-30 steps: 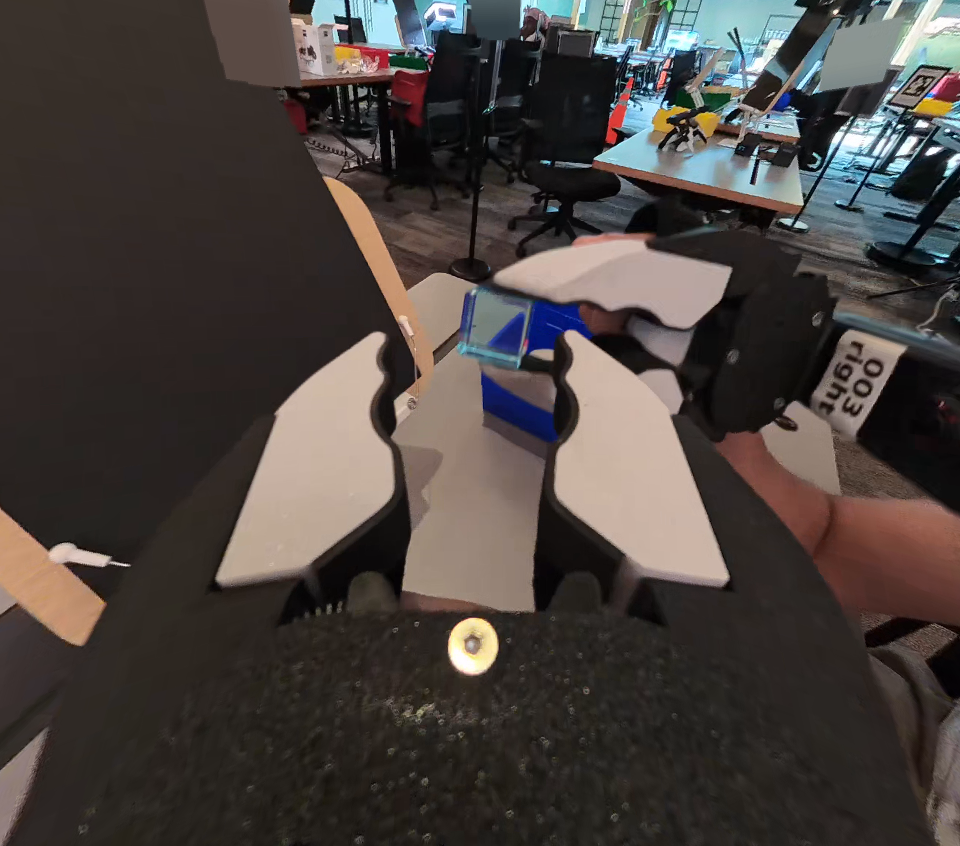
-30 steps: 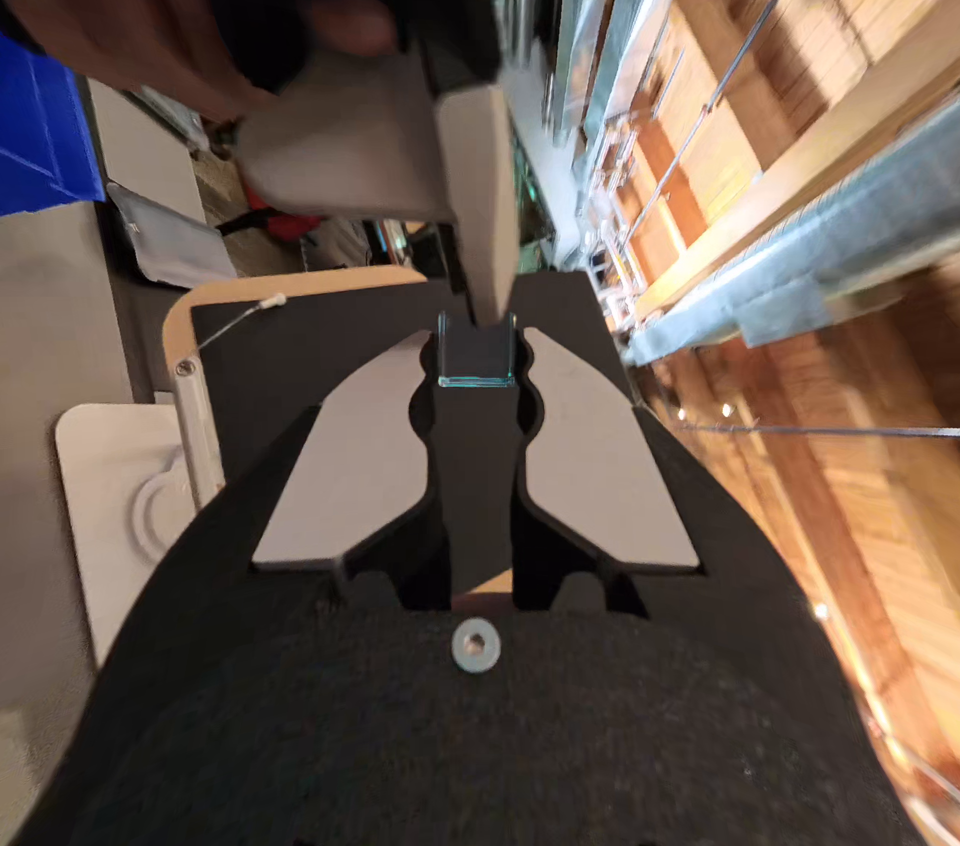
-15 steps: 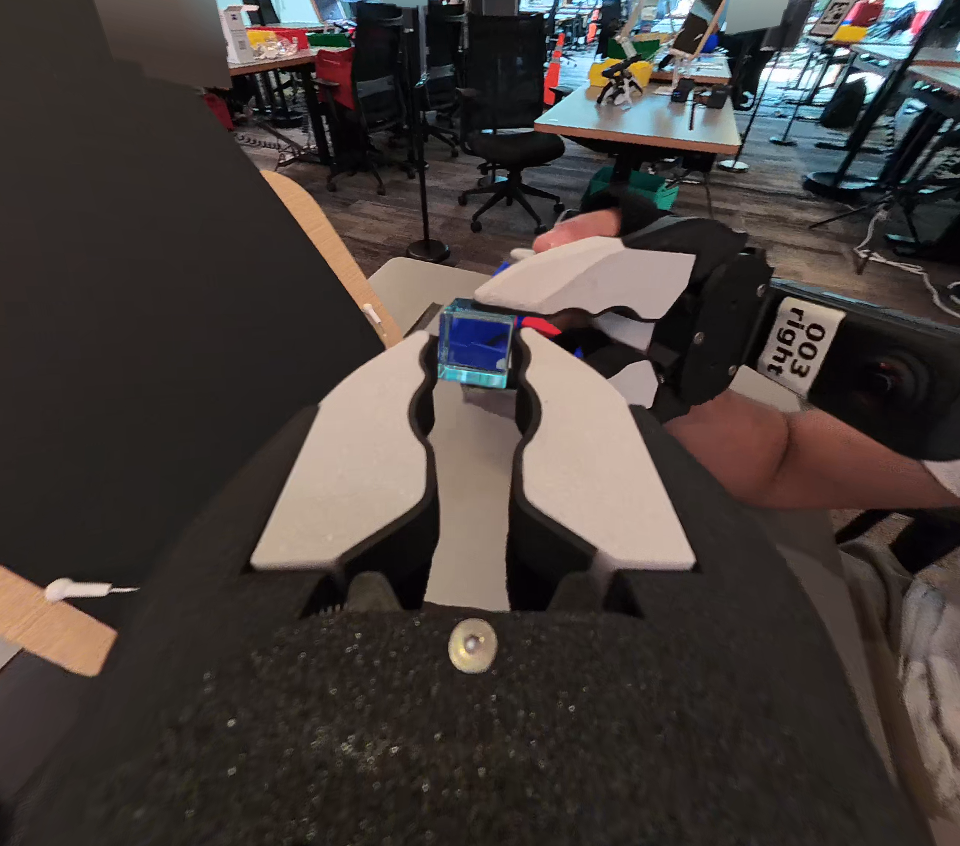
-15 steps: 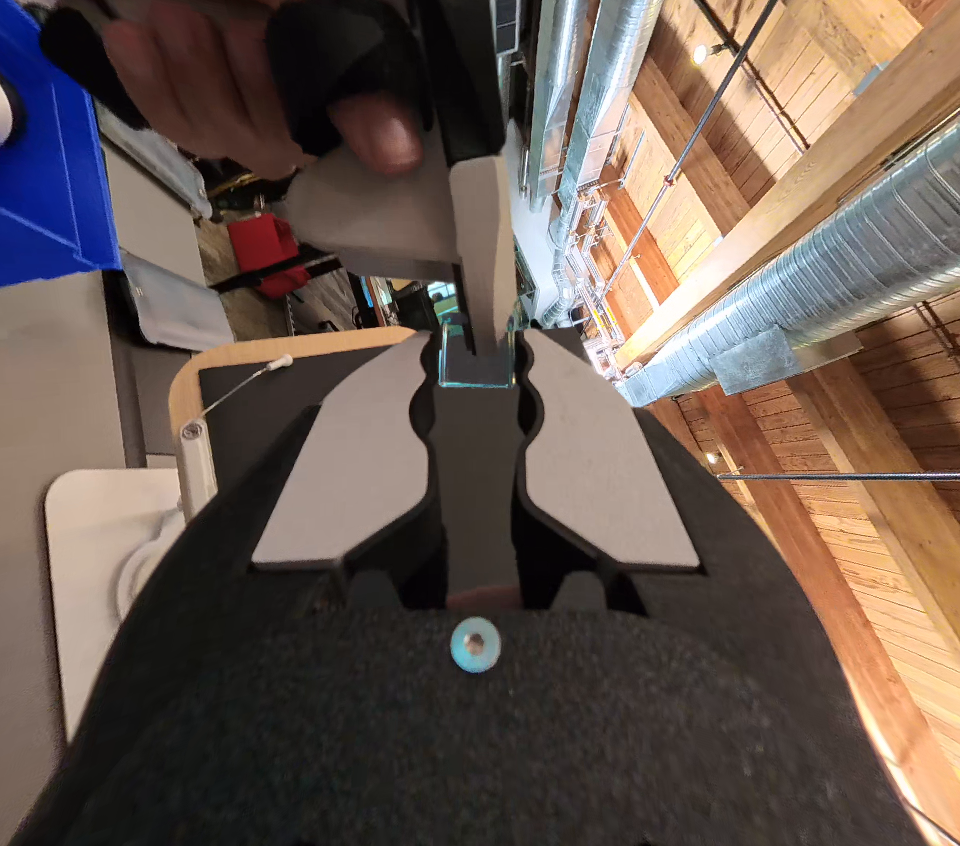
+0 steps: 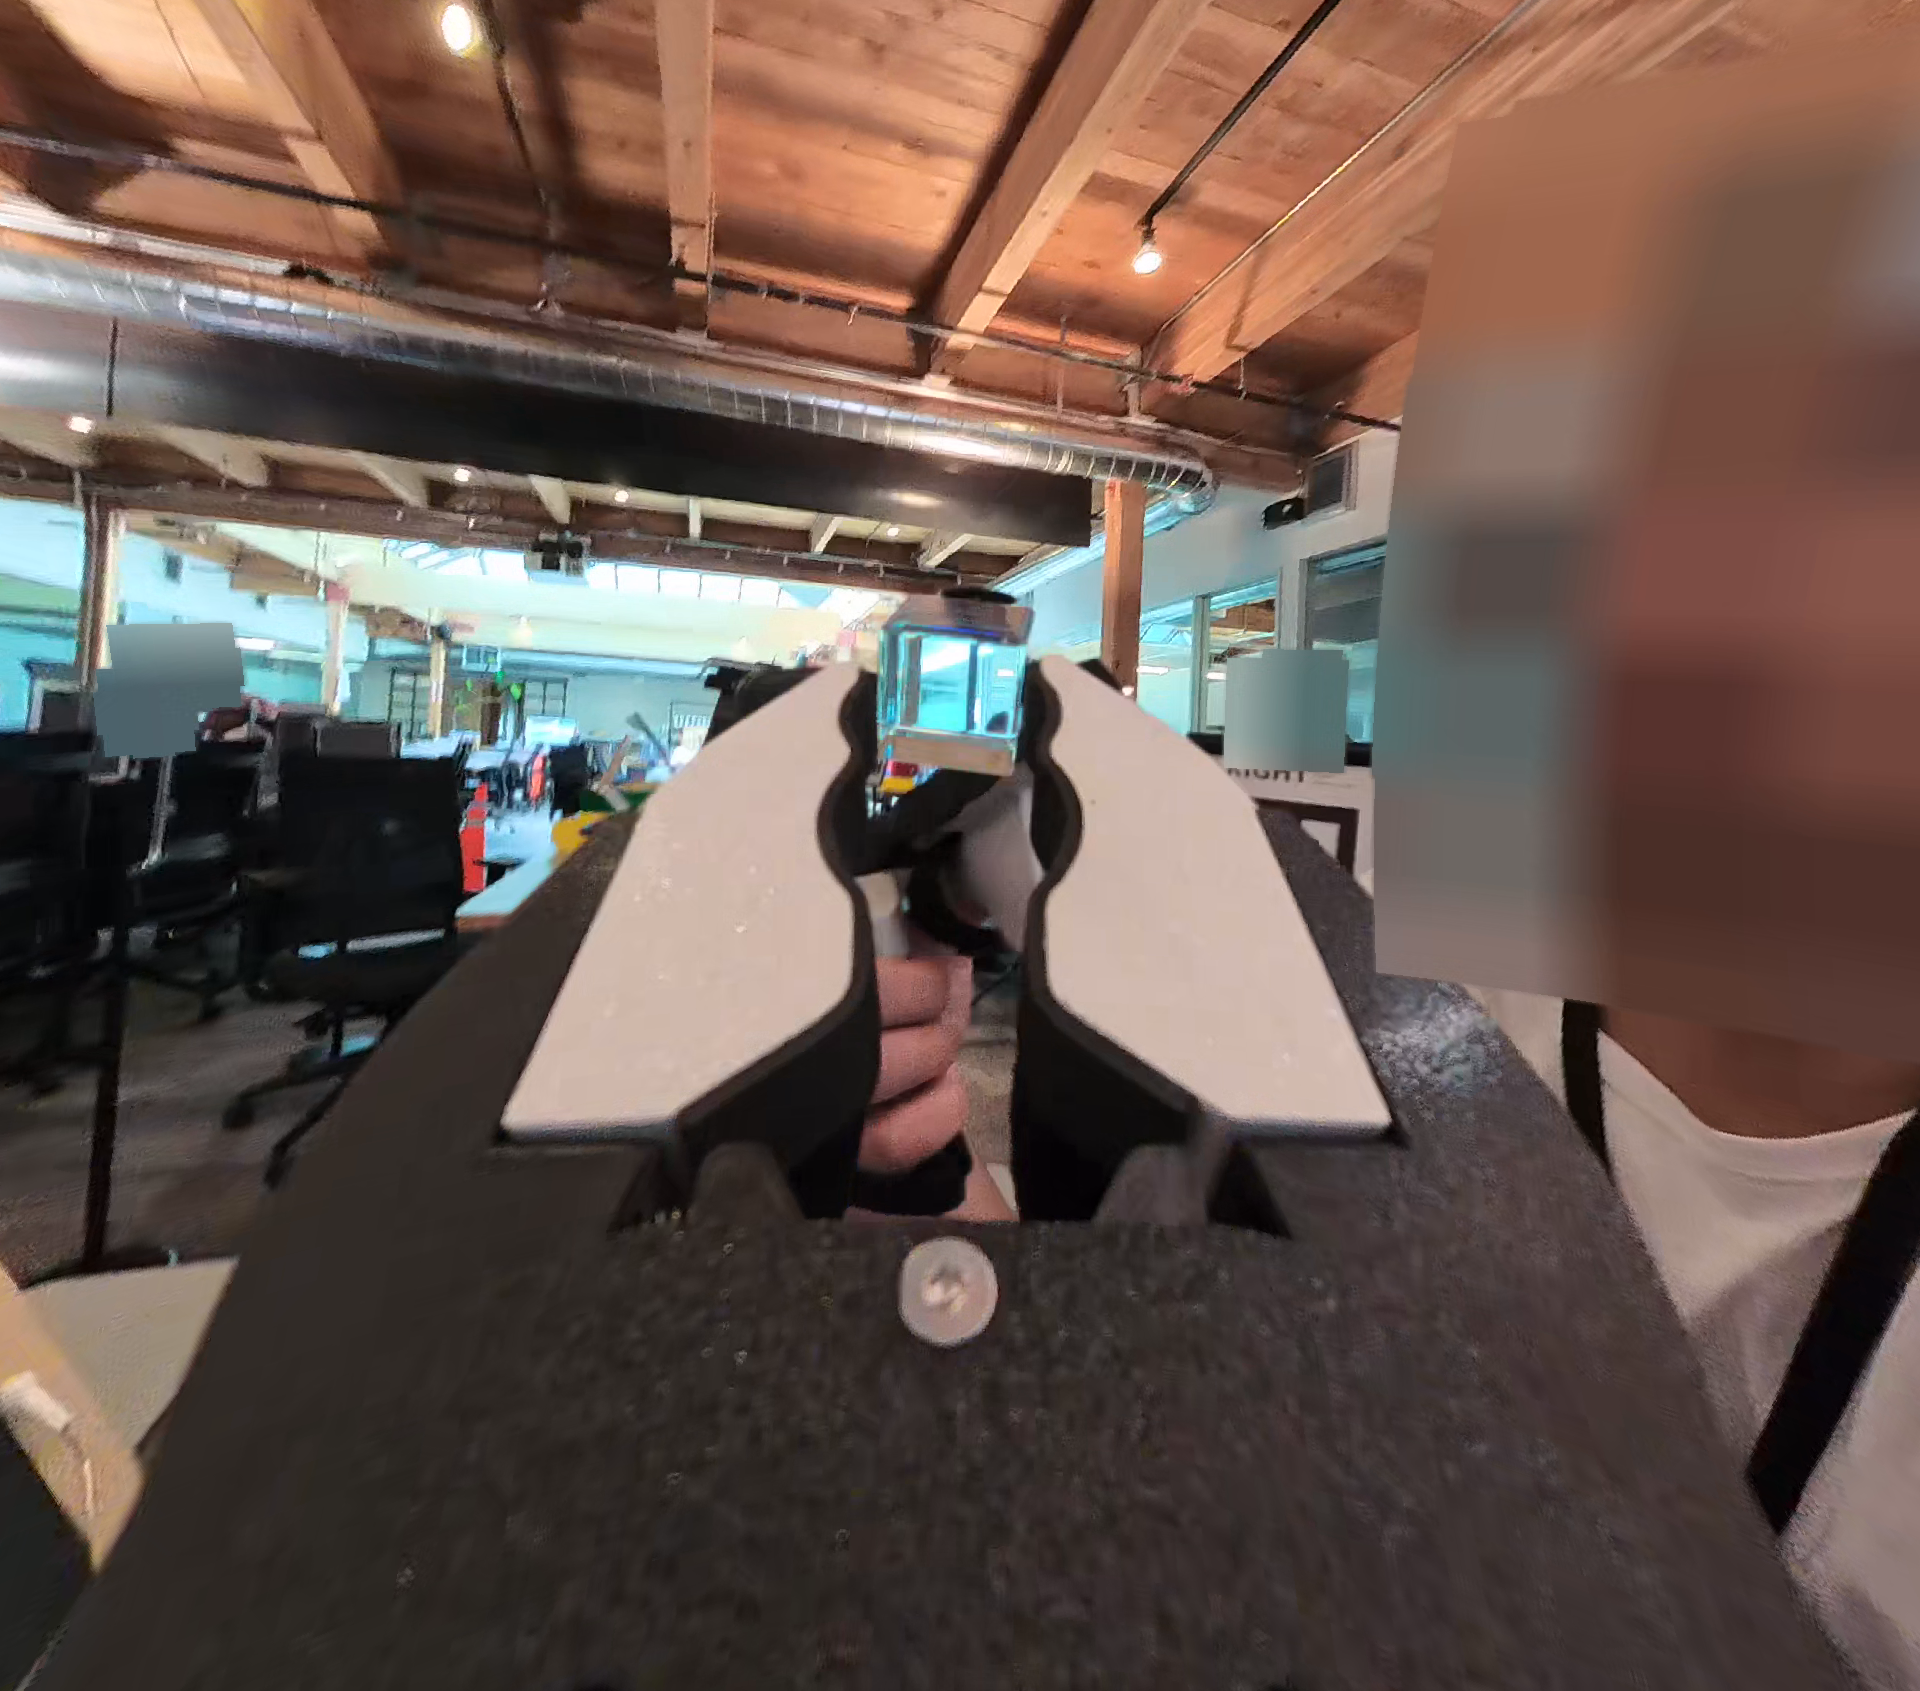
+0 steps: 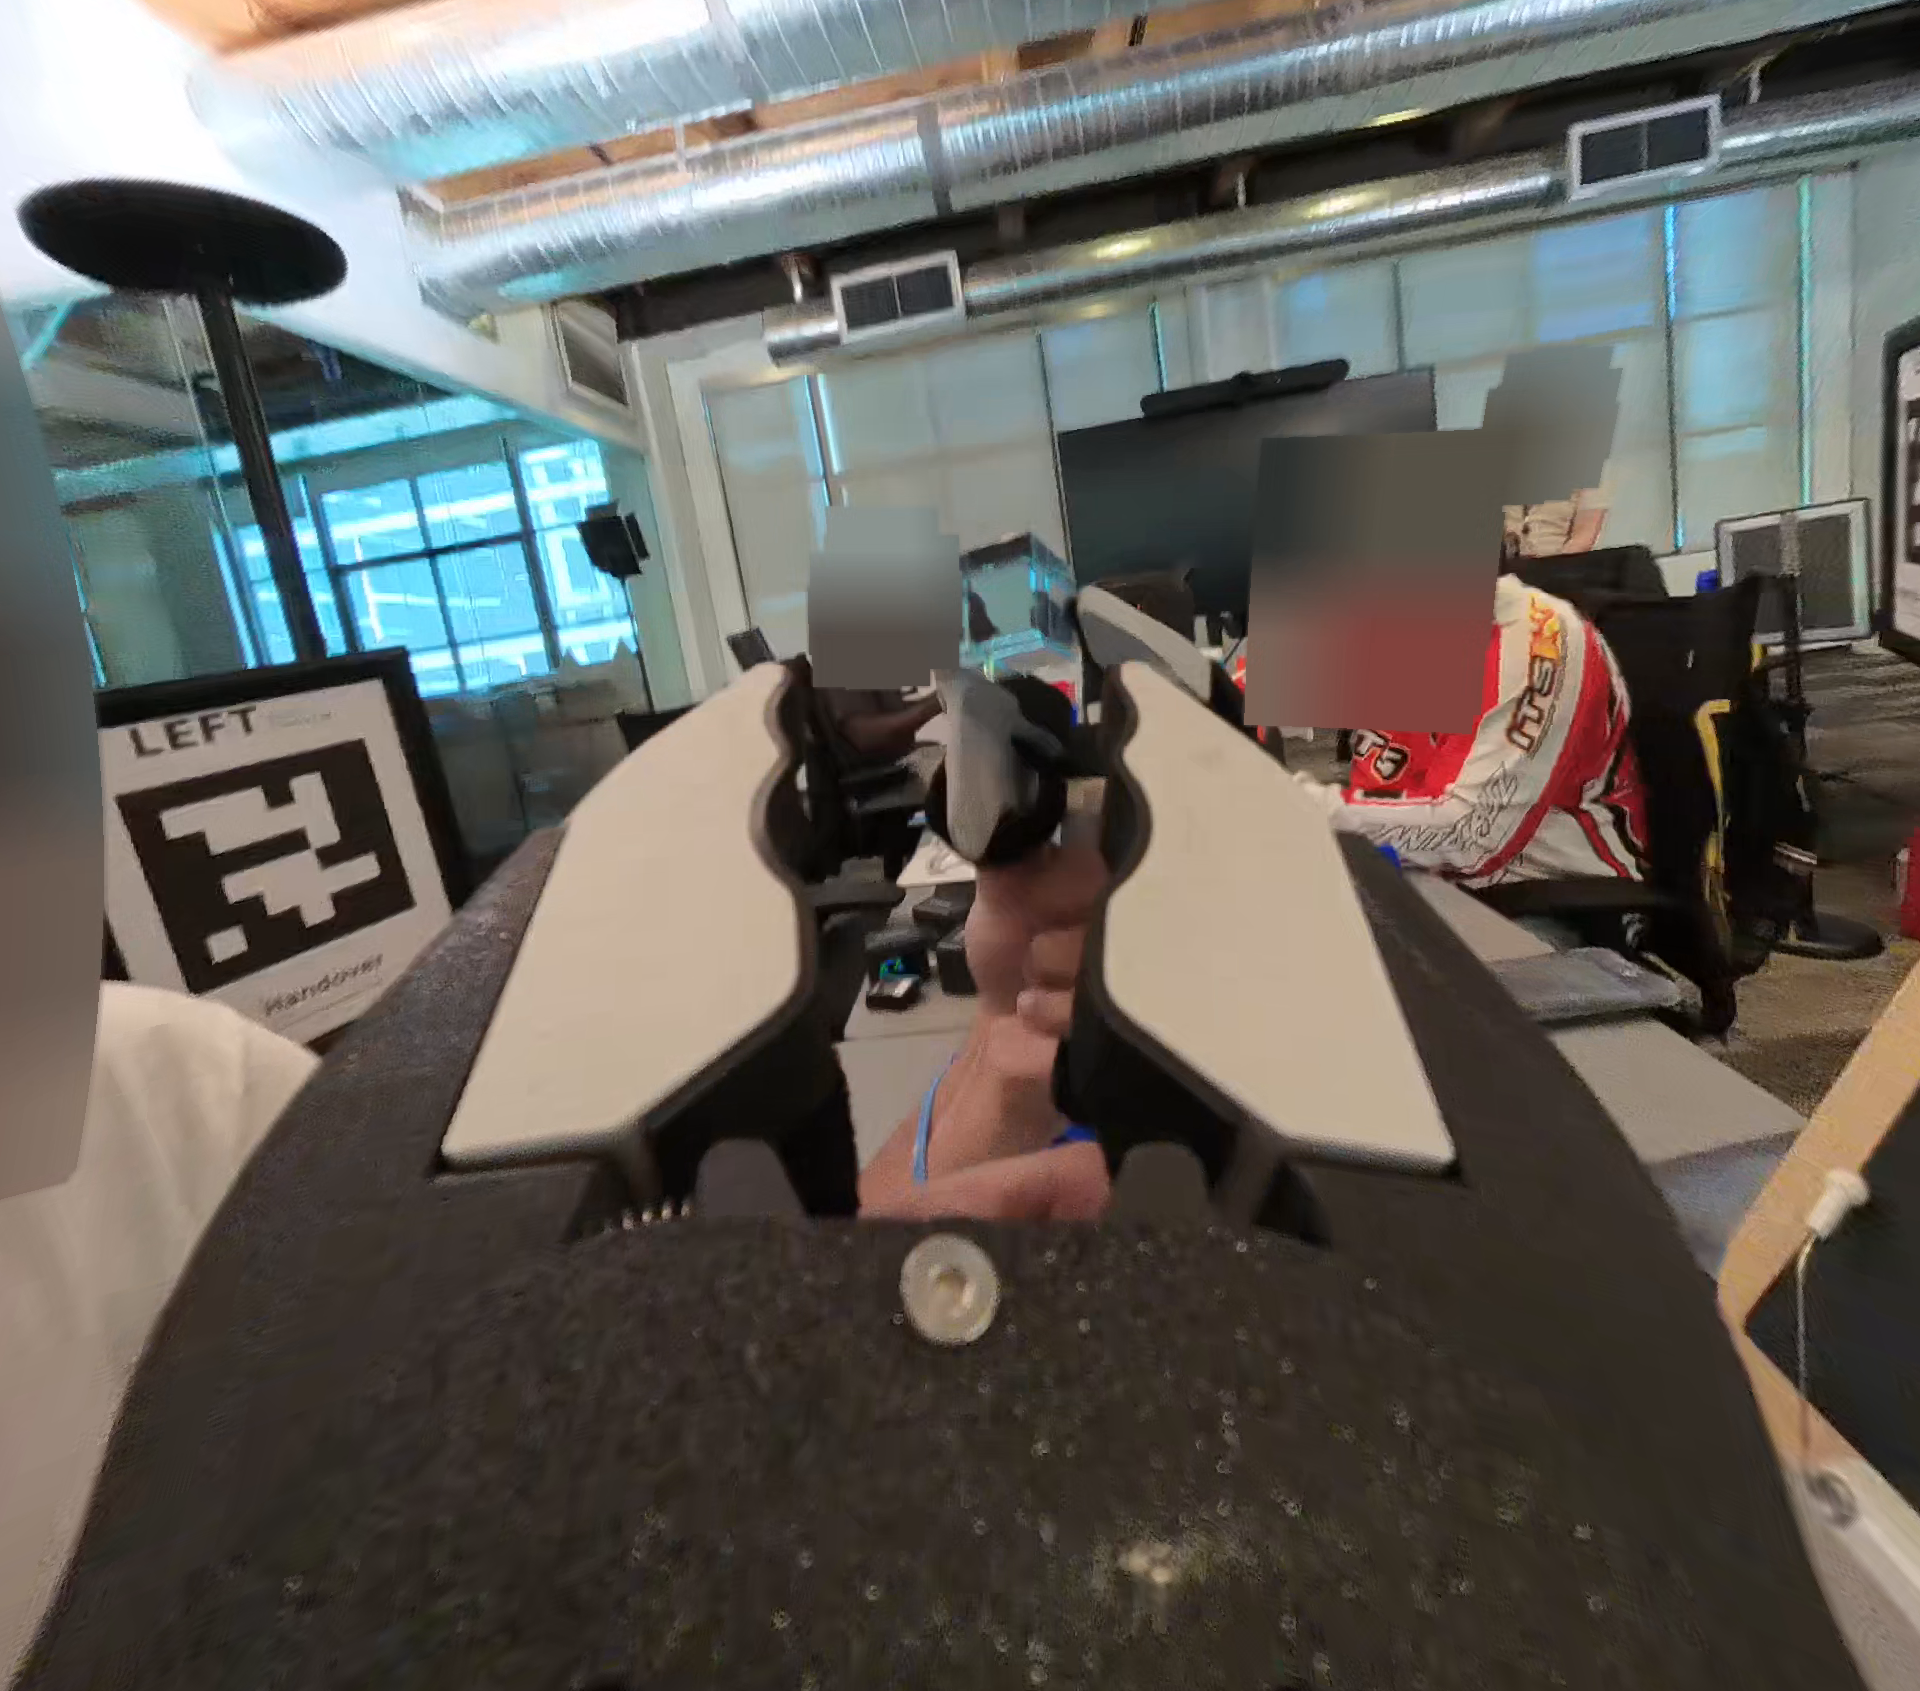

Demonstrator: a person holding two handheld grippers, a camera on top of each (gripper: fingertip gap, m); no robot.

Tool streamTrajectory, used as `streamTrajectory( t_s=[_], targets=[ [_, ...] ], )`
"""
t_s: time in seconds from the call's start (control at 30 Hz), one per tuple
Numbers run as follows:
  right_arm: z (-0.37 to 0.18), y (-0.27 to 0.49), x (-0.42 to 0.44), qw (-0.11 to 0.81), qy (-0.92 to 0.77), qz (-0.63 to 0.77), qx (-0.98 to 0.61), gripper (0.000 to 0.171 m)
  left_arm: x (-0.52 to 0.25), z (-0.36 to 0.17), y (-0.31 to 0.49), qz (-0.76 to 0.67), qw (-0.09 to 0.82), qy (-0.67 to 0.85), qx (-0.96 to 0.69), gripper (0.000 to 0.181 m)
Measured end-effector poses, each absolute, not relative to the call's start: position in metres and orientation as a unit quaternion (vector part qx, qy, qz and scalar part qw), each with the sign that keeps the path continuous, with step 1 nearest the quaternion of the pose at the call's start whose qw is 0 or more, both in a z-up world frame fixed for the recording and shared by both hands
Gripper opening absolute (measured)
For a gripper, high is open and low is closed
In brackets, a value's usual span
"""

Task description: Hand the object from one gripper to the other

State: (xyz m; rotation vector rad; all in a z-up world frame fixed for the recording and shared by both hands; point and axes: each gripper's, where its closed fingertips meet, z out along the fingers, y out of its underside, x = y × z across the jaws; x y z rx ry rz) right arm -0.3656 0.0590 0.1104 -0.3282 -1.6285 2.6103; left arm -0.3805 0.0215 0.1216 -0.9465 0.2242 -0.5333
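A: Looking along the left gripper [image 5: 951,711]: its fingers clench the small clear glass cube [image 5: 951,706], raised toward the wooden ceiling.

B: The right gripper [image 6: 940,696] is spread, empty, cube beyond it.

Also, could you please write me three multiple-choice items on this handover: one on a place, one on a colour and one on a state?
1. The cube is: A on a table; B in the left gripper; C on a chair.
2. The cube is: A red; B black; C clear.
3. The right gripper is: A open; B shut on the cube; C shut, empty.
Answers: B, its fingertips pinch the cube; C, the room shows through it; A, its fingers stand apart, gripping nothing.
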Motion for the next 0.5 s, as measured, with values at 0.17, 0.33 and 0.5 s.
streamTrajectory(
  t_s=[0.17,0.33,0.5],
  targets=[
    [0.105,0.054,-0.385,0.155,-0.522,0.829,-0.128,0.049,-0.389,0.112,0.050,-0.251,0.841,0.062,-0.476,0.026],
    [0.104,0.060,-0.392,0.200,-0.518,0.821,-0.133,0.026,-0.386,0.109,0.065,-0.247,0.840,0.050,-0.482,0.026],
    [0.100,0.065,-0.397,0.204,-0.540,0.807,-0.122,0.026,-0.392,0.104,0.069,-0.214,0.838,0.039,-0.500,0.026]
  ],
)
